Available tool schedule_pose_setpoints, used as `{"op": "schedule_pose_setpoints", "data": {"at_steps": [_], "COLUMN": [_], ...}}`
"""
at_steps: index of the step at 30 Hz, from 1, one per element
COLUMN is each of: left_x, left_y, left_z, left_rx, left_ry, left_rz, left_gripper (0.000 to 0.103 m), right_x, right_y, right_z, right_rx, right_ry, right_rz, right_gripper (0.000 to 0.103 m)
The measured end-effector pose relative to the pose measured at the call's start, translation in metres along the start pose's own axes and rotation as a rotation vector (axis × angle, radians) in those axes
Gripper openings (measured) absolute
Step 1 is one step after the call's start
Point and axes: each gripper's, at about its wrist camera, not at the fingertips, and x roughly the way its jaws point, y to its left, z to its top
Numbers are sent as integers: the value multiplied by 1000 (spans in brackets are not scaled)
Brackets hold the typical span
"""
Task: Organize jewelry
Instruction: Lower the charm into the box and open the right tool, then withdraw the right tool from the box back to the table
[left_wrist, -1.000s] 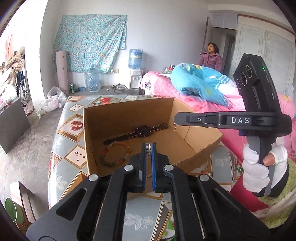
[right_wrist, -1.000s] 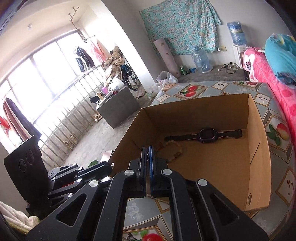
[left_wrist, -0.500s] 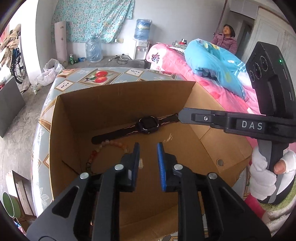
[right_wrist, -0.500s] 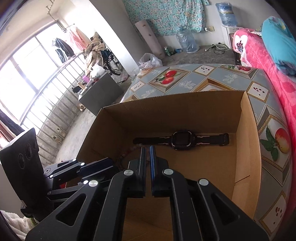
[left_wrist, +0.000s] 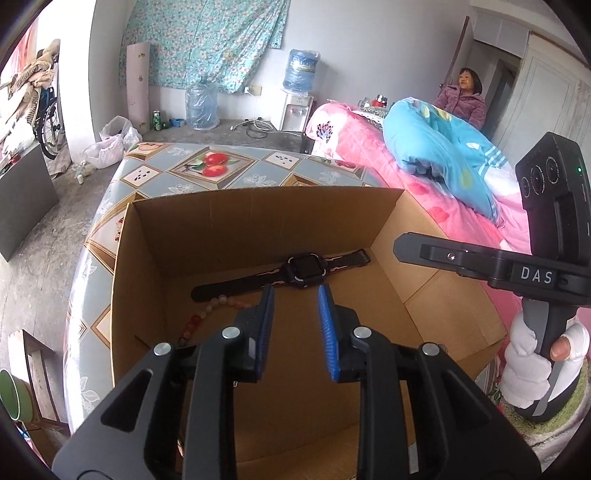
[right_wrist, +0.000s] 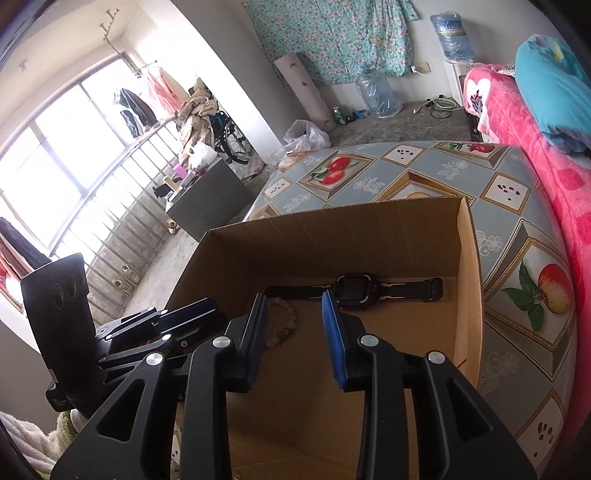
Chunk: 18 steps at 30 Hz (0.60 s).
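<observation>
Black watch (left_wrist: 306, 270) lies flat, strap extended, beside 1 pastel bead bracelet (right_wrist: 282, 322) in cardboard box (left_wrist: 258, 221); left gripper (left_wrist: 295, 328) and right gripper (right_wrist: 295, 332) jaws opening, nothing between.

You see one cardboard box (left_wrist: 258, 221) holding one black watch (left_wrist: 304, 271) and one beaded bracelet (right_wrist: 284, 321). Two water jugs (left_wrist: 201, 107) stand by the wall, and one person (left_wrist: 463, 98) sits beyond.

Fruit-patterned tablecloth (left_wrist: 236, 173), pink bed (left_wrist: 373, 147) with blue quilt (left_wrist: 439, 147), water dispenser (left_wrist: 297, 107) (floral curtain (left_wrist: 207, 37) behind).
</observation>
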Motion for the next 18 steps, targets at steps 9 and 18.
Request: {"op": "schedule_pose_setpoints", "data": {"at_steps": [9, 18], "left_x": [-15, -41], "left_y": [1, 0], "left_z": [-8, -9], "left_rx": [-23, -26], "left_ry": [-60, -129], "left_rz": [-10, -24], "left_gripper": [27, 36], "right_x": [-10, -24], "right_y": [16, 35], "right_z": [-7, -20], "right_rx": [-73, -120], "right_ry": [-45, -81], "right_rz": [-56, -136], "right_gripper": [37, 48]}}
